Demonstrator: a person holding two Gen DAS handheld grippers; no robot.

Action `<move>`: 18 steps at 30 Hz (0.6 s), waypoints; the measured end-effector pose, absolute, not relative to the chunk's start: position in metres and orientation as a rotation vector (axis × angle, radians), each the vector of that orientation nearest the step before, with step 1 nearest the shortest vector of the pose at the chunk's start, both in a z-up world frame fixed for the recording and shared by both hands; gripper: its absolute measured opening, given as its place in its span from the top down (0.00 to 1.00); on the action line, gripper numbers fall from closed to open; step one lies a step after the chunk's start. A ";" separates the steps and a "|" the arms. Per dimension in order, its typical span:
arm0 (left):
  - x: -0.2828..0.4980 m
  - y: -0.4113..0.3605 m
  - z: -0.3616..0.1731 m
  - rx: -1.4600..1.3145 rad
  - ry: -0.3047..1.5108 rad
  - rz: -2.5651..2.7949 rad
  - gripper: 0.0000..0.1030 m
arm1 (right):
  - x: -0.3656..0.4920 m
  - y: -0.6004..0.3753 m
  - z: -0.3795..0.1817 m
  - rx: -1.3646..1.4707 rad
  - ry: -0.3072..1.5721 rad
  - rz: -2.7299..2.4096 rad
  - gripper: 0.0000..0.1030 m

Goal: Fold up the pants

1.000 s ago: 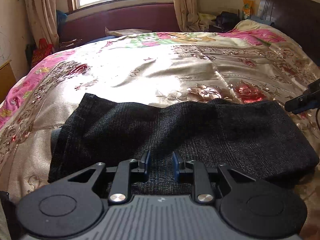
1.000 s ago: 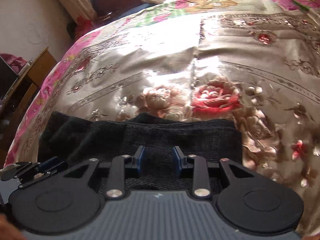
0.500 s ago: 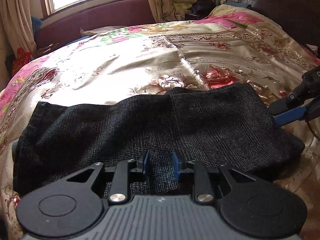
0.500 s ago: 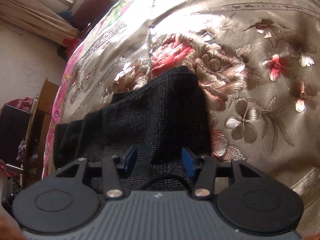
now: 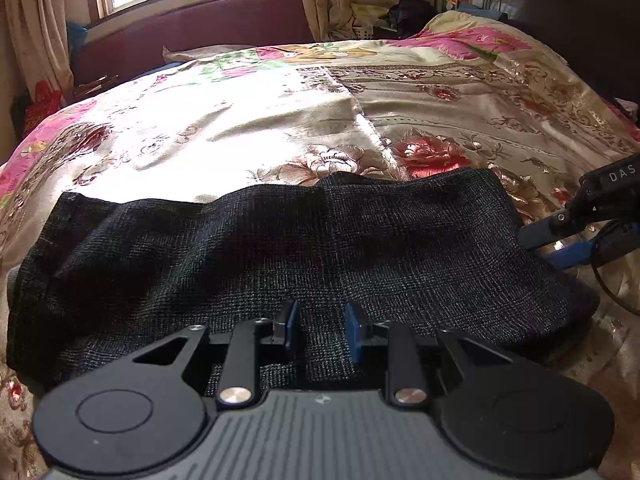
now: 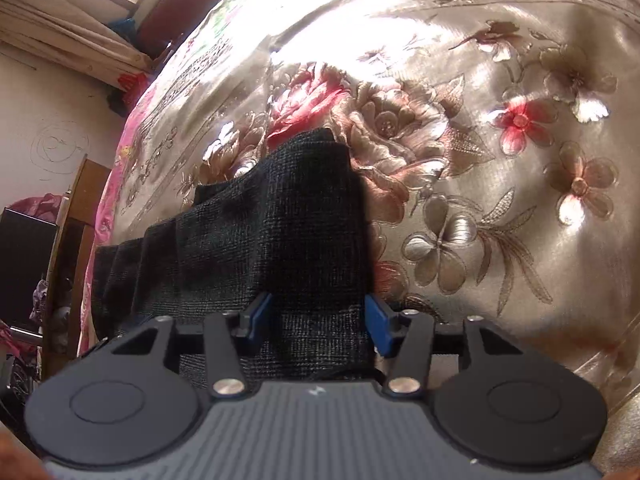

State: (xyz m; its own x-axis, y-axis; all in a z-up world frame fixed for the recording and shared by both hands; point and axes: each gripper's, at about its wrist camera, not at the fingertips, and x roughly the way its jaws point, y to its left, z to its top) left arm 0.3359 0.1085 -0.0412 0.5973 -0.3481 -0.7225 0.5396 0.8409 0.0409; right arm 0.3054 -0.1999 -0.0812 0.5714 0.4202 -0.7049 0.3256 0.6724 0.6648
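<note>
The dark checked pants [image 5: 280, 252] lie folded in a long band across the floral bedspread [image 5: 280, 120]. My left gripper [image 5: 320, 326] hovers over the near edge of the band, jaws a little apart, with cloth showing between them. My right gripper [image 6: 316, 320] is open wide at the right end of the pants [image 6: 280, 232], its jaws straddling the cloth end. The right gripper also shows in the left wrist view [image 5: 560, 244] at the pants' right end.
The satin bedspread [image 6: 480, 120] stretches beyond the pants. A maroon window bench [image 5: 192, 24] and curtains stand at the back, a dark headboard [image 5: 560, 4] at the right. A wooden cabinet [image 6: 72, 216] stands beside the bed on the left.
My right gripper has swung round to the right end of the pants and opened wider. My left view has shifted slightly; its jaws look unchanged.
</note>
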 end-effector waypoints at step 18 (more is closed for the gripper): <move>0.333 0.112 -0.041 0.269 0.757 -0.544 0.61 | 0.290 -0.223 -0.108 1.165 0.883 0.176 0.54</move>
